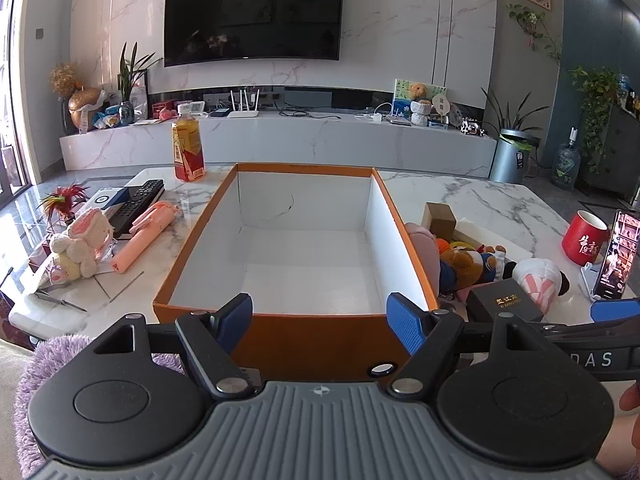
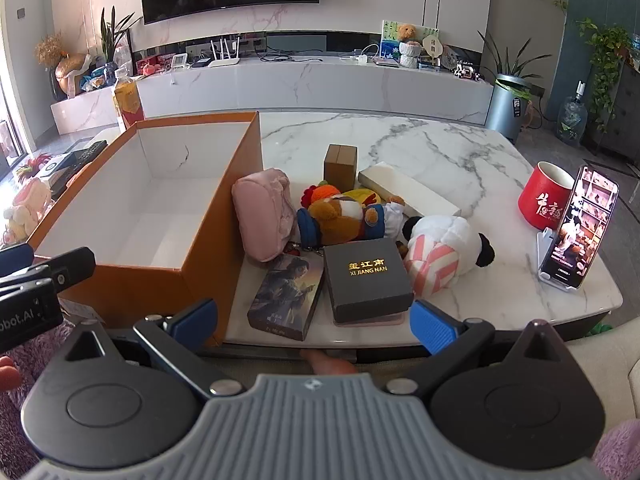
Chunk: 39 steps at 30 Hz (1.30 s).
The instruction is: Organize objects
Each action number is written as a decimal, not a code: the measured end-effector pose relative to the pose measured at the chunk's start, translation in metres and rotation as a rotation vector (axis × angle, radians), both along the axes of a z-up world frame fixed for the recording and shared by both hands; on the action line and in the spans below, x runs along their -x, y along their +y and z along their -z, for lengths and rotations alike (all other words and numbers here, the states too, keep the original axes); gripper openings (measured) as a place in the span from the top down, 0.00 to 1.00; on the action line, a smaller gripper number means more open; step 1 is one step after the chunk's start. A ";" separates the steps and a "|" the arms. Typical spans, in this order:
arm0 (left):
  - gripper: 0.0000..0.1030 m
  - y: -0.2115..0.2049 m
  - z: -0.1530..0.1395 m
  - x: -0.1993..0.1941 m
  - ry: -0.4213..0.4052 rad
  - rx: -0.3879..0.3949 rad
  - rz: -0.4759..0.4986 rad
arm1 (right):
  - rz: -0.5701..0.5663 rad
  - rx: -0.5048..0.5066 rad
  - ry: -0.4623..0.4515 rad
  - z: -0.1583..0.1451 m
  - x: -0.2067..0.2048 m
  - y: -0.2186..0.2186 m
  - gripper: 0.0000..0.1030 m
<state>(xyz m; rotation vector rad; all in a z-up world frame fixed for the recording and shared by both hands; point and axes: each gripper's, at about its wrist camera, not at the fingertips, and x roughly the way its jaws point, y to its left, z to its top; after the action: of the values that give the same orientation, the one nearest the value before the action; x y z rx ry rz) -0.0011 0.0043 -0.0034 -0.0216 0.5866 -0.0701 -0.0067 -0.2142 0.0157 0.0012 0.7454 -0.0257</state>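
Currently both my grippers are wide open, nothing between the pads. Left gripper (image 1: 320,326) sits at the near wall of the orange box (image 1: 208,216), which is empty inside. Right gripper (image 2: 314,322) hangs at the table edge; just ahead lie a fantasy-art card box (image 2: 285,297) and a black XI JIANG NAN box (image 2: 366,278). Beyond those: pink pouch (image 2: 262,212), brown plush bear (image 2: 344,216), white plush (image 2: 442,250). Further right, red mug (image 2: 544,194) and a propped phone (image 2: 580,226).

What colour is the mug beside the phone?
Red, with dark calligraphy on its side; the mug shows best in the right wrist view.
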 end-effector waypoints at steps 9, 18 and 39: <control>0.15 0.004 0.000 -0.001 0.011 0.013 -0.017 | -0.005 0.007 0.007 0.003 -0.001 0.001 0.01; 0.15 0.004 0.002 -0.003 0.028 0.006 -0.028 | -0.010 0.007 0.011 0.006 -0.002 0.001 0.01; 0.50 -0.082 -0.012 -0.049 0.055 0.008 0.358 | 0.125 -0.093 -0.016 0.017 -0.035 -0.087 0.29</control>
<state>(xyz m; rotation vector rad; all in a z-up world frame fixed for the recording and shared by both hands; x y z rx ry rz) 0.0483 -0.0779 0.0084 0.0745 0.6406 -0.4205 0.0284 -0.3017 -0.0010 0.1368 0.7291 -0.1104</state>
